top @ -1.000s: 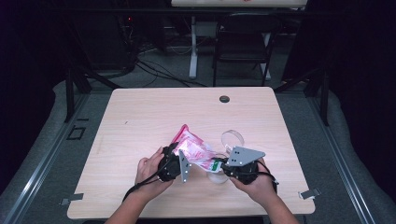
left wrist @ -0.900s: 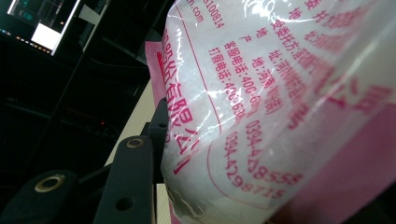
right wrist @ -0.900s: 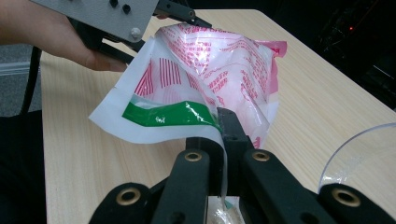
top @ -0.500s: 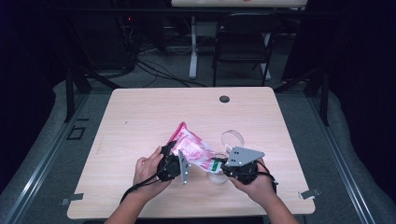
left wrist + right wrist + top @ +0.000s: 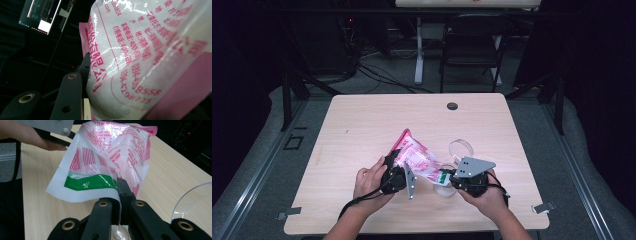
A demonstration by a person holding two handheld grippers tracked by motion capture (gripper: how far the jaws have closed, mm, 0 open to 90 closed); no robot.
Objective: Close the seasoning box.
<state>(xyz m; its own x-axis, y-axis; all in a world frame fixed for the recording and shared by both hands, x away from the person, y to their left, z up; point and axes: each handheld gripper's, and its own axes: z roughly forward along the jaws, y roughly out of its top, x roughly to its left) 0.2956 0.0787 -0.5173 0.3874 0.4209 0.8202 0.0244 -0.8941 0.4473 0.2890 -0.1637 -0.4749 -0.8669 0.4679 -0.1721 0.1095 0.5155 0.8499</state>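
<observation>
A pink and white printed plastic bag with white contents is held up over the near middle of the table. My left gripper grips its bulging body from the left. In the left gripper view the bag presses against the one visible jaw, and the other jaw is hidden behind it. My right gripper is shut on the flat top edge of the bag, just beside its green stripe. In the high view that right gripper sits to the right of the bag.
A clear round plastic container lies just beyond the right gripper, and its rim curves in at the right. Another small clear piece sits under the bag's lower end. A black grommet marks the far edge, with a chair behind.
</observation>
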